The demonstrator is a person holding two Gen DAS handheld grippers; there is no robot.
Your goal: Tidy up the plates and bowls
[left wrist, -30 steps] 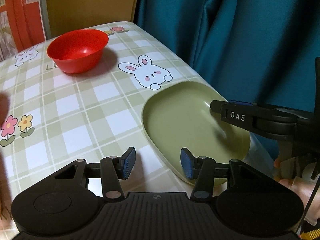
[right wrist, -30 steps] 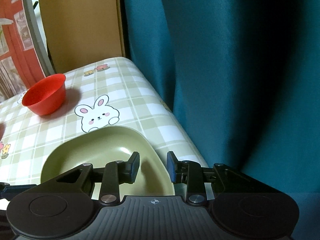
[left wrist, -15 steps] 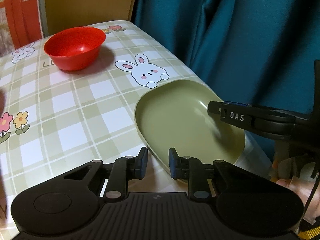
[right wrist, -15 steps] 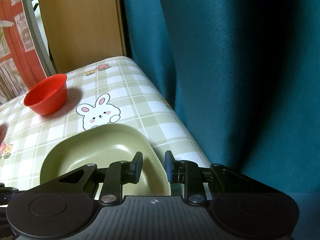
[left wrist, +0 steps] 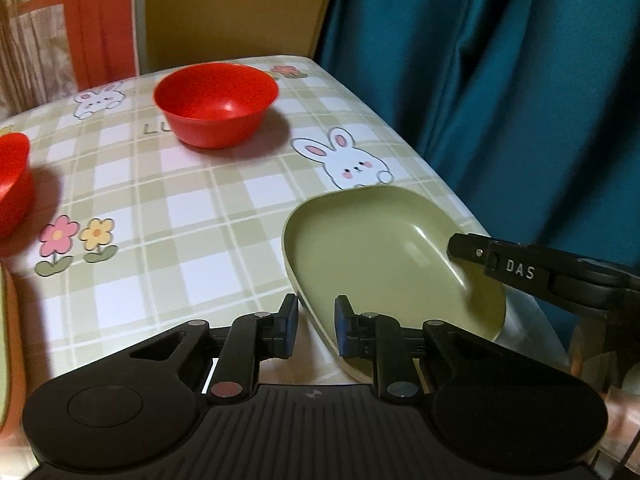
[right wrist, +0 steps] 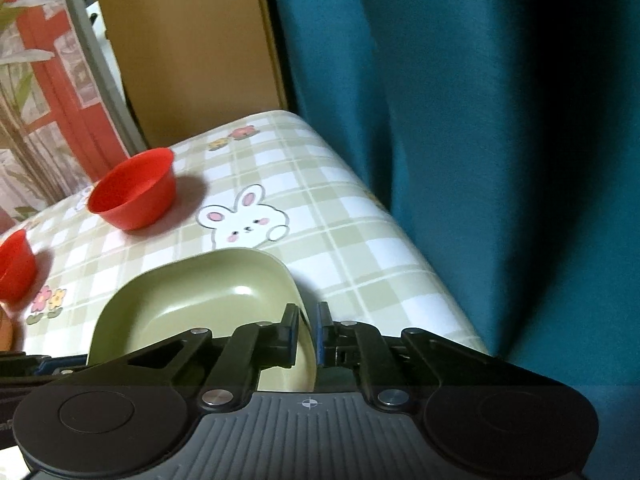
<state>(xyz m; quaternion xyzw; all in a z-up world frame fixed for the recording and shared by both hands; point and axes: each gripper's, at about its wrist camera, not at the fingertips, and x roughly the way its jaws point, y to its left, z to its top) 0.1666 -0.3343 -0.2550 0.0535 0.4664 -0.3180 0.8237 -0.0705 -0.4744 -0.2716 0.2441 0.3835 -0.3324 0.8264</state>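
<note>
Plate (left wrist: pixel 372 248) at table (left wrist: pixel 168 216) edge near right, bowl (left wrist: pixel 216 110) behind, second bowl (left wrist: pixel 10 184) far left

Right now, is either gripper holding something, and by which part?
Both hold the green plate by its rim: the left gripper at the near left edge, the right gripper at the right edge. The plate looks tilted.

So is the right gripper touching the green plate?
Touching: the right wrist view shows the right gripper pinching the green plate's rim between both fingers.
</note>
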